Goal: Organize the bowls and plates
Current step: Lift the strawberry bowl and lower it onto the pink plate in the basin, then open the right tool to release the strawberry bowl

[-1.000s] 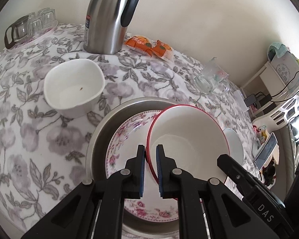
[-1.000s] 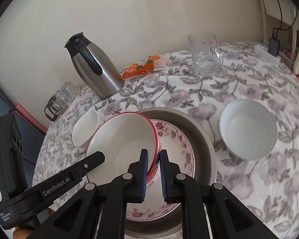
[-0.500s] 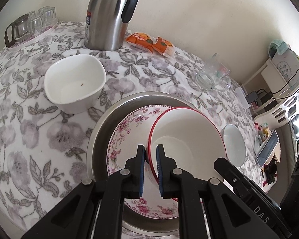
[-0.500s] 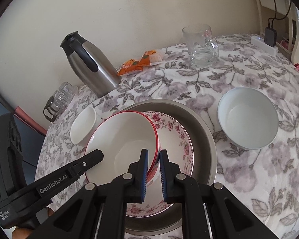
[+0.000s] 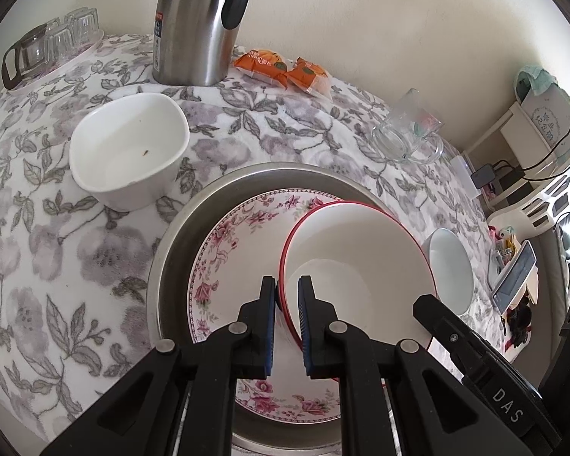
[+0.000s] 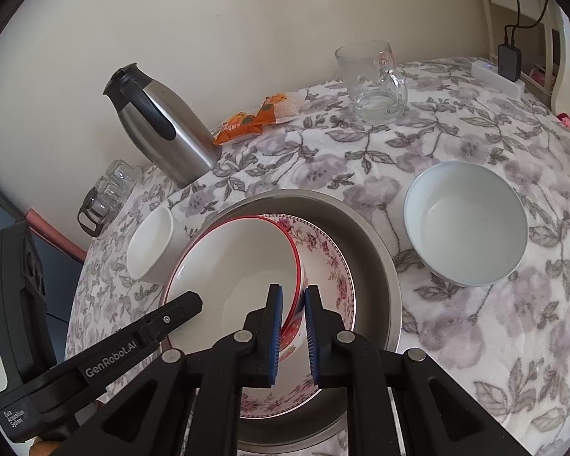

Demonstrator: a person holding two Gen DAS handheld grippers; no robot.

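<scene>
On the far left of the flowery grey-and-white tablecloth [image 5: 38,266] sits a small tray of clear glass cups [image 5: 53,43]. Next to it stands a tall shiny steel jug with a black handle [image 5: 197,19]. Near that jug is a white square-ish bowl [image 5: 129,152], sitting alone on the cloth.

In the middle is a big round grey metal pan [image 6: 376,262]. Inside it lies a white plate with pink flowers round its edge [image 5: 239,243]. A white bowl with a thin red rim [image 5: 361,250] is over that plate, tipped up on one side (I cannot tell if its bottom touches the plate).

The left gripper [image 5: 287,290] pinches the left side of the bowl's rim, and the right gripper [image 6: 293,298] pinches the right side. Both are clamped tight on it.

Far behind lie two orange snack packets [image 5: 281,70]. To the right stands a clear glass mug [image 6: 374,79]. Nearer, on the right, sits a plain round white bowl [image 6: 465,224], just beside the pan
</scene>
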